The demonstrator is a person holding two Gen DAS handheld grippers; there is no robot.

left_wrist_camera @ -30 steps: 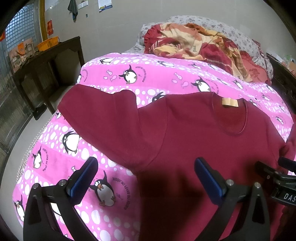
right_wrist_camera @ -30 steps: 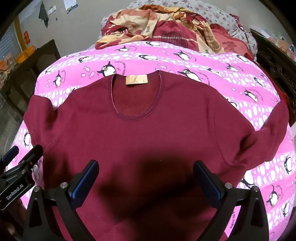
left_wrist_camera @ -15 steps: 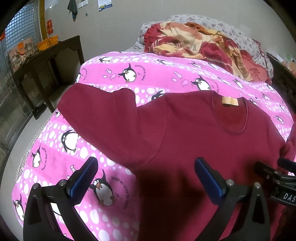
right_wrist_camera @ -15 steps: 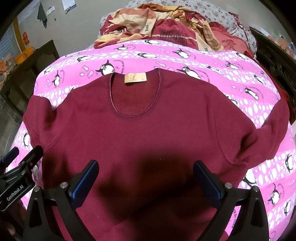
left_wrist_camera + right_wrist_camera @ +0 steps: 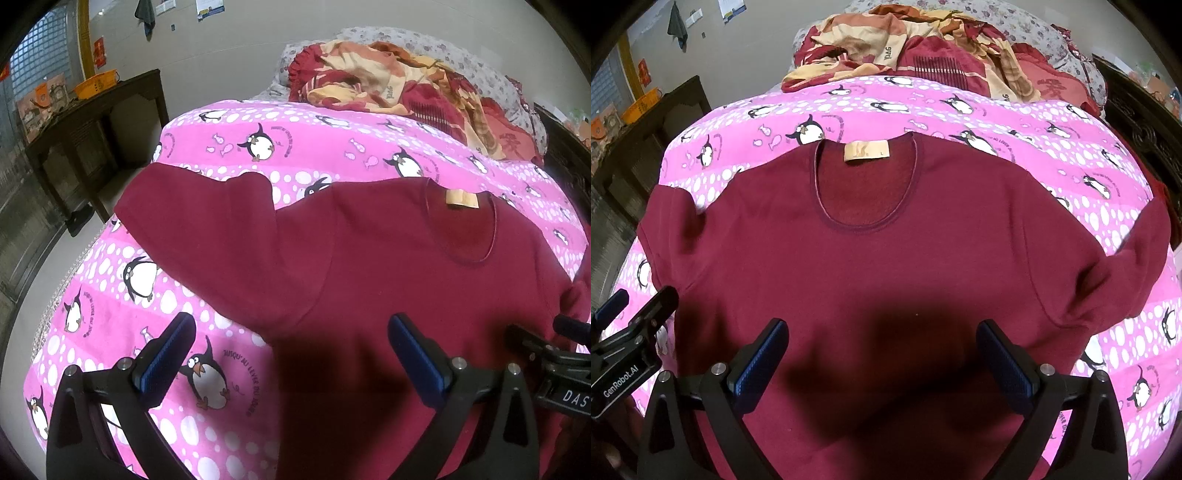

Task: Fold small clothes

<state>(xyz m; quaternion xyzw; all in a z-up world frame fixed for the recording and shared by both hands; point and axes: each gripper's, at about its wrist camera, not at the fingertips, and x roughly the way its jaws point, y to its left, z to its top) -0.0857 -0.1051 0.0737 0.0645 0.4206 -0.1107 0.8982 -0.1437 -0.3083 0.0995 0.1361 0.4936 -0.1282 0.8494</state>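
Flat on the bed, maroon shirt [image 5: 886, 266] front up, collar away, sleeves spread over pink penguin blanket [image 5: 236, 417]. Neck tag [image 5: 866, 150] reads "L"; blanket print "JUSQU'AU LEVER DU SOLEIL". Left tongs [image 5: 291, 354] and right tongs [image 5: 882, 358] both gape wide, empty, above the lower body. Rumpled bedding [image 5: 923, 55] beyond; dark side table [image 5: 92, 122] left. Blanket margin free either side.

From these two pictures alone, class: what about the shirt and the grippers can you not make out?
- Shirt hem: cut off by the bottom edge in both views, behind the gripper bodies.
- Left sleeve cuff: in the right wrist view, hidden by the left gripper.
- Right sleeve: in the left wrist view, cut off at the right edge.
- Label print: too small to read.
- Right gripper: its shadow darkens the cloth beneath.
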